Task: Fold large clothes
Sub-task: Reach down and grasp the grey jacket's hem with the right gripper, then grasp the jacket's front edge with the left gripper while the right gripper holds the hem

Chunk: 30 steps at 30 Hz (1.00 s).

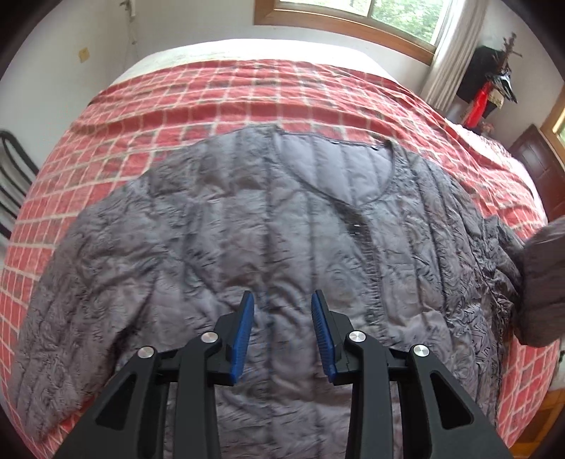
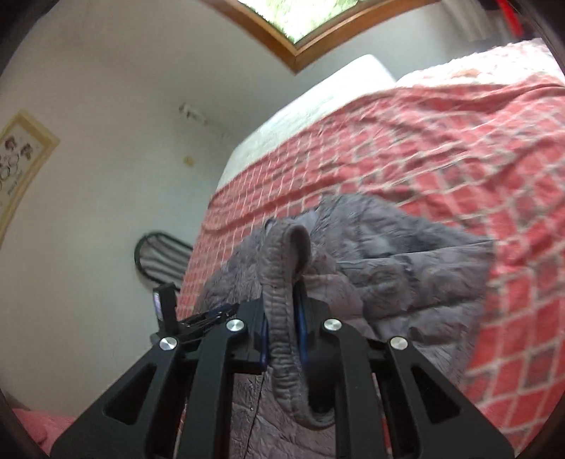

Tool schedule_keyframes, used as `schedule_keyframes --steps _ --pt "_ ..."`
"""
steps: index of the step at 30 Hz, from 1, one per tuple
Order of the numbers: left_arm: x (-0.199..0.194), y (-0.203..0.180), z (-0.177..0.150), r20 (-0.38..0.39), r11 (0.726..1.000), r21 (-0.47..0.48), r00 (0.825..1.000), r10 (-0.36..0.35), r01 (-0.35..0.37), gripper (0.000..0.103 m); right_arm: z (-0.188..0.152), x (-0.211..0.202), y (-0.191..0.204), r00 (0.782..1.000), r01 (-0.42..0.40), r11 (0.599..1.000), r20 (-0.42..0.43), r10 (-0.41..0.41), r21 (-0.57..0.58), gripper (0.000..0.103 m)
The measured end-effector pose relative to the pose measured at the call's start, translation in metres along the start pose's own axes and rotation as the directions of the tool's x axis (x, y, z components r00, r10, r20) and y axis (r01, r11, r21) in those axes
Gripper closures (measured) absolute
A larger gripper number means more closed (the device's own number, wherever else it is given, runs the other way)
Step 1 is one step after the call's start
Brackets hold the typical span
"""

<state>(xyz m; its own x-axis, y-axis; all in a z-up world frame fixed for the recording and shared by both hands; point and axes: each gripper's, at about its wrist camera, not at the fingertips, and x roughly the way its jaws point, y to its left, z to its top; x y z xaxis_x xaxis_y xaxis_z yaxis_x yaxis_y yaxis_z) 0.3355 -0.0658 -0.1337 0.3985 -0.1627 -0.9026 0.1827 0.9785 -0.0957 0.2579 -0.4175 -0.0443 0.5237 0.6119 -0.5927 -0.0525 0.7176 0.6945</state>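
Note:
A large grey quilted jacket (image 1: 247,229) lies spread front-up on a bed with a red checked cover (image 1: 212,102), its neckline toward the far side. My left gripper (image 1: 282,300) is open and empty, hovering just over the jacket's lower middle. My right gripper (image 2: 284,282) is shut on the ribbed grey cuff of the jacket's sleeve (image 2: 286,264) and holds it lifted above the jacket body (image 2: 388,264). That raised sleeve also shows at the right edge of the left wrist view (image 1: 540,282).
The bed stands against a white wall under a wood-framed window (image 1: 353,21). A black chair (image 2: 162,257) stands beside the bed's left side. A dark shelf with red items (image 1: 487,84) and a dark cabinet (image 1: 540,166) stand at the far right.

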Motion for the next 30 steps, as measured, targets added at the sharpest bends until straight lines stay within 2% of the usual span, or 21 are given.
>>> schedule_keyframes --steps 3,6,7,8,10,11,12,13,14,16,18,20,23,24,25,28,30 --pt "-0.002 0.016 -0.002 0.003 1.0 -0.025 1.0 0.0 0.0 0.069 0.004 0.06 0.016 0.995 0.046 0.999 -0.087 -0.048 -0.029 0.092" --pt "-0.003 0.029 -0.003 0.0 0.999 -0.046 1.0 -0.009 0.009 0.069 0.002 0.106 0.023 0.985 0.053 0.998 -0.161 -0.056 -0.021 0.092" --pt "-0.003 0.031 -0.003 -0.001 0.999 -0.05 1.0 -0.013 0.013 0.069 0.002 0.116 0.022 0.983 0.051 0.998 -0.174 -0.055 -0.024 0.087" --pt "-0.003 0.033 -0.003 -0.004 0.998 -0.055 1.0 -0.023 0.023 0.069 0.0 0.125 0.022 0.981 0.038 0.999 -0.191 -0.041 -0.023 0.081" --pt "-0.004 0.034 -0.003 -0.011 0.996 -0.063 0.998 -0.06 0.059 0.063 -0.002 0.13 0.024 0.975 -0.048 0.999 -0.219 0.047 0.0 0.08" --pt "-0.005 0.033 -0.003 -0.014 0.993 -0.07 0.996 -0.091 0.09 0.059 -0.003 0.127 0.026 0.972 -0.086 0.996 -0.22 0.084 0.001 0.079" --pt "-0.005 0.032 -0.002 -0.015 0.99 -0.079 0.993 -0.119 0.118 0.053 -0.002 0.125 0.029 0.973 -0.088 0.996 -0.213 0.083 -0.013 0.076" --pt "-0.006 0.029 -0.002 -0.015 0.983 -0.089 0.987 -0.163 0.161 0.051 -0.004 0.114 0.031 0.979 -0.067 0.997 -0.195 0.059 -0.036 0.071" --pt "-0.006 0.024 -0.001 -0.019 0.976 -0.091 0.979 -0.201 0.199 0.05 -0.006 0.103 0.029 0.984 -0.036 0.998 -0.175 0.026 -0.052 0.07" --pt "-0.003 0.009 0.0 -0.041 0.964 -0.079 0.965 -0.257 0.254 0.041 -0.009 0.082 0.02 0.99 0.018 0.998 -0.139 -0.025 -0.052 0.07" --pt "0.005 -0.01 0.0 -0.07 0.955 -0.068 0.953 -0.295 0.29 0.04 -0.012 0.06 0.004 0.991 0.077 0.997 -0.106 -0.08 -0.03 0.07" --pt "0.016 -0.035 0.0 -0.113 0.944 -0.046 0.937 -0.33 0.327 0.04 -0.021 0.033 -0.018 0.981 0.184 0.983 -0.061 -0.184 -0.006 0.07" --pt "0.031 -0.066 0.0 -0.163 0.937 -0.013 0.924 -0.346 0.349 0.04 -0.037 -0.001 -0.054 0.962 0.271 0.96 -0.025 -0.27 0.071 0.07" --pt "0.037 -0.074 -0.001 -0.182 0.935 -0.01 0.919 -0.349 0.353 0.043 -0.041 -0.007 -0.062 0.961 0.276 0.956 -0.017 -0.276 0.096 0.07" --pt "0.044 -0.083 -0.002 -0.2 0.935 -0.005 0.916 -0.348 0.355 0.052 -0.046 -0.013 -0.073 0.958 0.285 0.95 -0.007 -0.286 0.126 0.07" --pt "0.049 -0.097 -0.005 -0.183 0.953 0.036 0.94 -0.289 0.301 0.088 -0.06 -0.036 -0.097 0.947 0.312 0.93 0.019 -0.322 0.194 0.07" --pt "0.042 -0.094 -0.003 -0.146 0.953 0.022 0.944 -0.297 0.303 0.097 -0.066 -0.046 -0.105 0.939 0.329 0.921 0.028 -0.342 0.21 0.07"
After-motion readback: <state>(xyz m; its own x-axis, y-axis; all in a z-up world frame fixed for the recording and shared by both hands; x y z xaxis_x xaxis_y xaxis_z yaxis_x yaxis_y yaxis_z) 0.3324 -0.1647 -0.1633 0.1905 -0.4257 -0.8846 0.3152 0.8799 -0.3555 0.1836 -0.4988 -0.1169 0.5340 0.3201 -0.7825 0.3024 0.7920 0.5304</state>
